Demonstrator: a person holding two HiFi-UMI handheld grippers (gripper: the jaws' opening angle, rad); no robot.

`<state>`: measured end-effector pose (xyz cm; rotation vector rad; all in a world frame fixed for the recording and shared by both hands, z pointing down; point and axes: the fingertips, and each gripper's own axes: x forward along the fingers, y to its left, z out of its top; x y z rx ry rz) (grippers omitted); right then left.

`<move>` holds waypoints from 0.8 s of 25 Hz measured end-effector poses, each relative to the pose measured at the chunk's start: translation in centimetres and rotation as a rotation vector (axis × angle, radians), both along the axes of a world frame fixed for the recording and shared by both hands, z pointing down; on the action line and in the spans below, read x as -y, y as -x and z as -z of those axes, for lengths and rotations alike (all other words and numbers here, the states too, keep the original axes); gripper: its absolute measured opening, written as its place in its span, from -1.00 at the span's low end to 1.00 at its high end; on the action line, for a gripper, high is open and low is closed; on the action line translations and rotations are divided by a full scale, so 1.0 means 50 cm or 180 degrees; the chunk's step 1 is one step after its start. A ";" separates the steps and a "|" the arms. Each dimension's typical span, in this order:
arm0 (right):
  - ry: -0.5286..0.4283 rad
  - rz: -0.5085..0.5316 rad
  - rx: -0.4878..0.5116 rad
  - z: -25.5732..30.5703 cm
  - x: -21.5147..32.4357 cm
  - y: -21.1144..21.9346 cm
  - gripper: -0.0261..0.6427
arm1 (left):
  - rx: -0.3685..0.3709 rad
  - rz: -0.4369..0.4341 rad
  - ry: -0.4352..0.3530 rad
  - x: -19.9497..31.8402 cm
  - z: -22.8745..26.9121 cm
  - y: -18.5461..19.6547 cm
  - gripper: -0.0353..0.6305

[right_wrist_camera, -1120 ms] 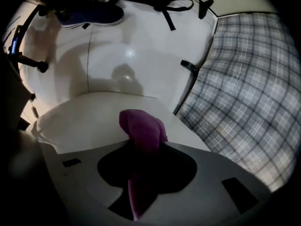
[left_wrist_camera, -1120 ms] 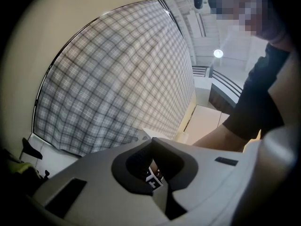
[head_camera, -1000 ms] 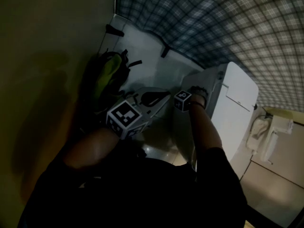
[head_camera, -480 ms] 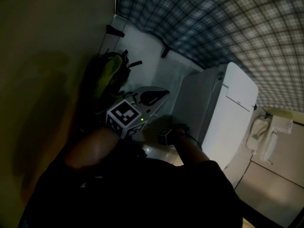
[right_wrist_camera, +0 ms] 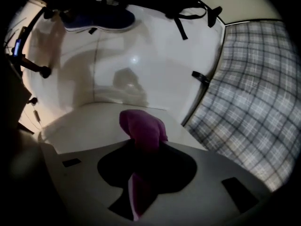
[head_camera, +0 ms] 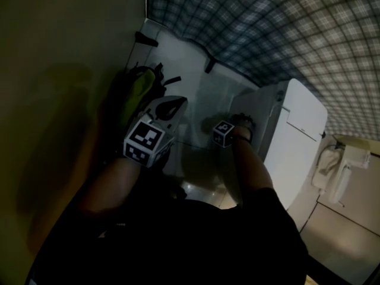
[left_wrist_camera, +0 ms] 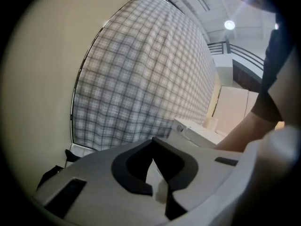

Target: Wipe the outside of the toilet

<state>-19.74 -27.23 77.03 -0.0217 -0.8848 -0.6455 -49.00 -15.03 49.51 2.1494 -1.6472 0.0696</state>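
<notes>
The white toilet (head_camera: 294, 132) stands at the right of the head view, its tall side facing me. My right gripper (right_wrist_camera: 143, 145) is shut on a purple cloth (right_wrist_camera: 143, 128), which bulges out past the jaw tips and lies against the toilet's pale side (right_wrist_camera: 89, 126). In the head view only that gripper's marker cube (head_camera: 222, 133) and the hand behind it show, right by the toilet's left face. My left gripper (head_camera: 171, 107) hangs in the air to the left of it, away from the toilet. Its jaws meet at the tips with nothing between them.
A black and green backpack (head_camera: 136, 91) leans against the yellowish wall (head_camera: 65, 70) at the left. A plaid curtain (head_camera: 267, 28) closes off the far side. A blue shoe (right_wrist_camera: 101, 19) lies on the white floor. A white fitting (head_camera: 341, 165) sits right of the toilet.
The right gripper dipped low along the toilet's side half a second ago and has come back up with the cloth. The left gripper has shifted left and slightly up.
</notes>
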 end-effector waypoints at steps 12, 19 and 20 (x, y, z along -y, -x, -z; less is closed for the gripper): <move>0.0579 0.0143 -0.1004 -0.126 -0.165 -0.181 -0.60 | 0.0048 -0.0104 0.0025 -0.001 -0.006 -0.009 -0.88; 0.1416 -0.0869 -0.0011 -0.060 -0.436 -0.157 -0.60 | 0.0029 -0.0112 0.0145 0.002 -0.003 -0.036 -0.88; 0.1572 -0.1080 0.0217 -0.045 -0.477 -0.142 -0.60 | 0.0039 -0.0125 0.0151 0.002 -0.001 -0.046 -0.88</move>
